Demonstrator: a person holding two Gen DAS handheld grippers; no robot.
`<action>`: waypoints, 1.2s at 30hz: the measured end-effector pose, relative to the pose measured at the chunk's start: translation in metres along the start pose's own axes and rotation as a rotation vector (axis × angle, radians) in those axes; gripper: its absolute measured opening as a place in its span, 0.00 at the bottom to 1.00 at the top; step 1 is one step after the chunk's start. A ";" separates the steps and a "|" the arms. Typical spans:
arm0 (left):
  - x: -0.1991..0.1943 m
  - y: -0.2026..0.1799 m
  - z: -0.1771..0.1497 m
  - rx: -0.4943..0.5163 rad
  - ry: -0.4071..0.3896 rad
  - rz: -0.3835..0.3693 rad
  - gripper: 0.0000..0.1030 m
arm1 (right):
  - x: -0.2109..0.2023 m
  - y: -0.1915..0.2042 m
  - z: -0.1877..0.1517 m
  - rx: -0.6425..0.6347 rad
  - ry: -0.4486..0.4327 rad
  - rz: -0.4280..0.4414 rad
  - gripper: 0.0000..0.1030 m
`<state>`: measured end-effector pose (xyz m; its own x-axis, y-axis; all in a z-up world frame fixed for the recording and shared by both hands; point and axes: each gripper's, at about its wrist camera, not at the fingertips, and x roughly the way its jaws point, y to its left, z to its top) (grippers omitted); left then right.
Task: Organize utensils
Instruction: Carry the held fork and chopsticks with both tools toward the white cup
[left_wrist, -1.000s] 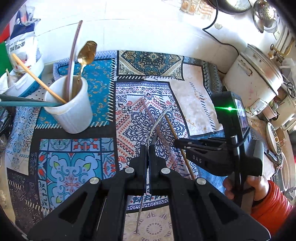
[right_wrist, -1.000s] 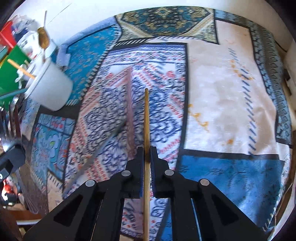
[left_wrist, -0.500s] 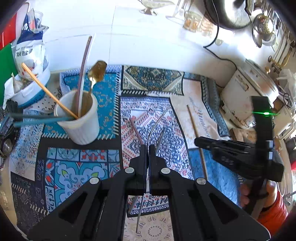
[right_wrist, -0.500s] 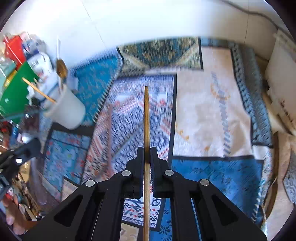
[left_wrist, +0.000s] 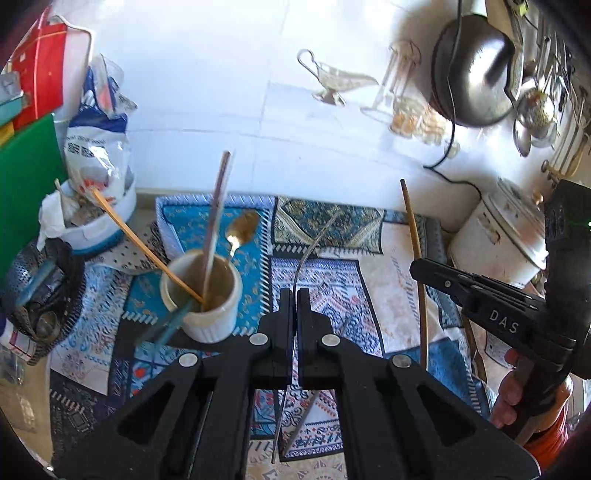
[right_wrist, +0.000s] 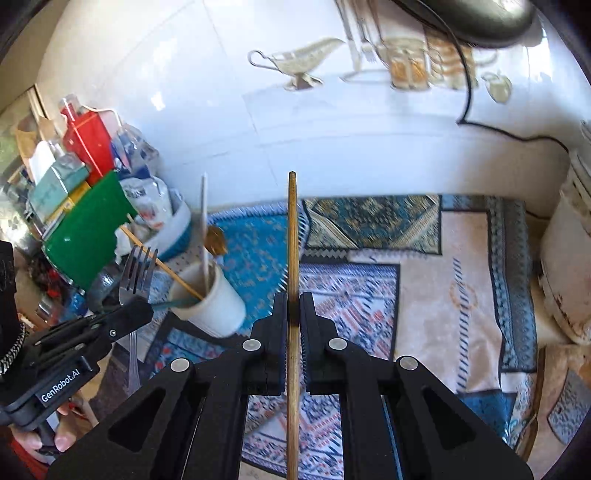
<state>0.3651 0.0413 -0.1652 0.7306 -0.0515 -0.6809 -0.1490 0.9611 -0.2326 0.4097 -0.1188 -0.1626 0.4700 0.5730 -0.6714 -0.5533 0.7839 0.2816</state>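
I see a counter covered by a patterned cloth (left_wrist: 373, 258), with a white tiled wall behind. My left claw (left_wrist: 294, 295) is pressed together on a metal fork (right_wrist: 136, 275), edge-on in its own view, tines clear in the right view. My right claw (right_wrist: 293, 299) pinches a wooden chopstick (right_wrist: 292, 236), lifted off the cloth and pointing toward the wall. The white cup (left_wrist: 207, 295) stands ahead and to the left of both claws, holding a gold spoon (left_wrist: 242, 230), another chopstick and a long handle. A white cooker (left_wrist: 498, 240) sits at right, bags and boxes at left.
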 end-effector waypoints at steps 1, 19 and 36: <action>-0.002 0.002 0.002 -0.003 -0.009 0.007 0.00 | 0.001 0.004 0.004 -0.008 -0.008 0.007 0.06; -0.013 0.066 0.064 -0.141 -0.159 0.102 0.00 | 0.046 0.073 0.065 -0.140 -0.084 0.189 0.06; 0.040 0.100 0.094 -0.232 -0.126 0.110 0.00 | 0.106 0.086 0.077 -0.145 -0.048 0.259 0.06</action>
<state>0.4417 0.1607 -0.1502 0.7762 0.0978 -0.6228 -0.3701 0.8705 -0.3246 0.4649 0.0281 -0.1565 0.3307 0.7625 -0.5560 -0.7498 0.5701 0.3359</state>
